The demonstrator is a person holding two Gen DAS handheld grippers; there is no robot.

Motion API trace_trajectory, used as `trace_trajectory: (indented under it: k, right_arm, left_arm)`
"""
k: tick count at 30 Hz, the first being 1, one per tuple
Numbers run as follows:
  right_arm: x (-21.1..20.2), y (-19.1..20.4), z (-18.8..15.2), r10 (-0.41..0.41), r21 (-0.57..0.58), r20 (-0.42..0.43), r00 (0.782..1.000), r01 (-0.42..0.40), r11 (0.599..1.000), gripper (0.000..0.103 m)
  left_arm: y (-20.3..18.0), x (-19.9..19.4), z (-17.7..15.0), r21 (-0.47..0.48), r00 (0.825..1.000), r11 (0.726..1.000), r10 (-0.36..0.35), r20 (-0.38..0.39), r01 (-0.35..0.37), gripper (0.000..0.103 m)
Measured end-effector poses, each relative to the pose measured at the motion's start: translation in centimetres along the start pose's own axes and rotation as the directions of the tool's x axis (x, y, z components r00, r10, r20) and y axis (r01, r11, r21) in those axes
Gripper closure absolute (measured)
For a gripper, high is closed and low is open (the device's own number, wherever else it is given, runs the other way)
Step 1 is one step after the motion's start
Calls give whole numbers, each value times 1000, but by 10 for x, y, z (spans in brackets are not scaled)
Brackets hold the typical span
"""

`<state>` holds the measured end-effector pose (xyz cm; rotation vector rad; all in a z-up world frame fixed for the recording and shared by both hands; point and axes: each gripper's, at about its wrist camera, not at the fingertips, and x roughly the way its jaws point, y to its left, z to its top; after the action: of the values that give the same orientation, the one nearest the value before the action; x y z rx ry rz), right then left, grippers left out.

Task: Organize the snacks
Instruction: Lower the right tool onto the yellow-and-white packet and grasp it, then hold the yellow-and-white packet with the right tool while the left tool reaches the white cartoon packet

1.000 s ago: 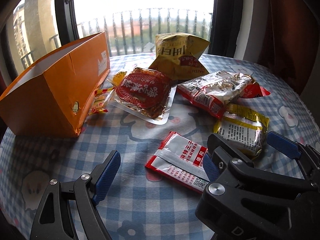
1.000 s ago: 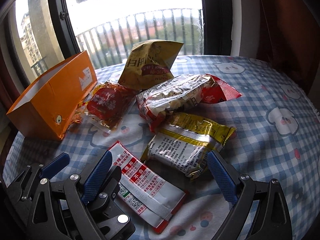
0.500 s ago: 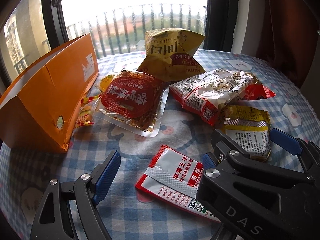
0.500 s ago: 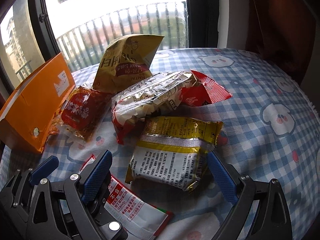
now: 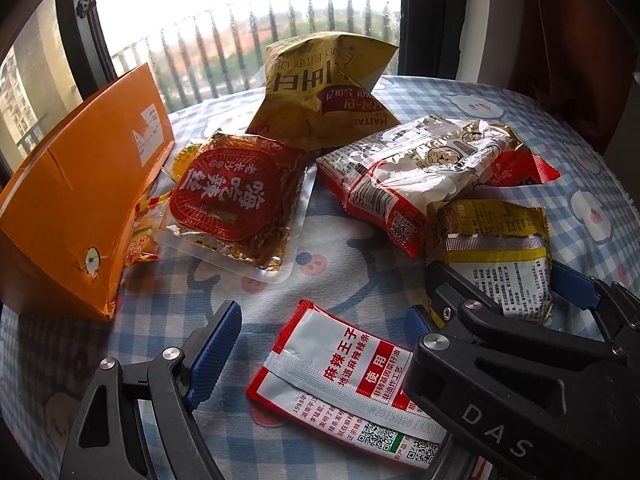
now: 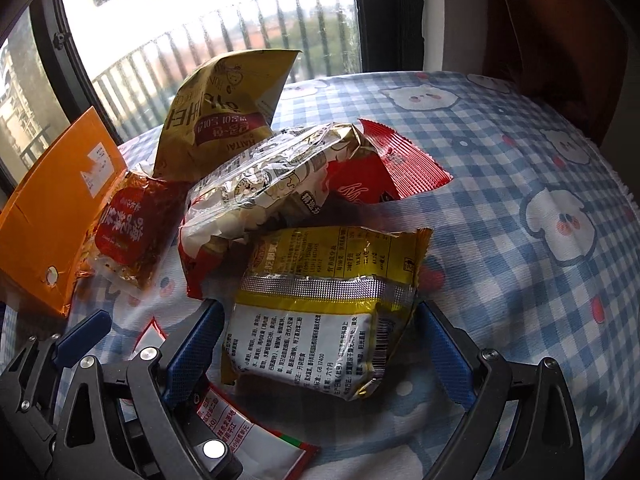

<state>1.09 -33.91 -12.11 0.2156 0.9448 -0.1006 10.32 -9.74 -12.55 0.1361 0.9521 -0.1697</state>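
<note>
Right wrist view: right gripper [image 6: 320,344] has its jaws wide open astride the yellow snack packet [image 6: 320,304] lying on the worktop [image 6: 520,240], holding nothing. Judged step: grasp; next, close squarely.

Left wrist view: left gripper [image 5: 320,336], jaws wide apart and empty, hovers over the red-and-white sachet [image 5: 344,376]; only here the orange box [image 5: 80,192] shows fully.

Checked tablecloth [image 6: 500,168], window railing [image 5: 224,40]
</note>
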Motion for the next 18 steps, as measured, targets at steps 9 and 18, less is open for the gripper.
trace_trajectory:
  k: [9, 18]
  right_arm:
    - [-10, -17, -4, 38, 23, 18, 999, -39, 999, 28]
    - [-39, -39, 2, -5, 74, 94, 996, -2, 997, 29]
  left_arm:
    - [-17, -10, 4, 64, 999, 998, -21, 34, 19, 18]
    - [-34, -27, 25, 136, 995, 990, -49, 83, 37, 18]
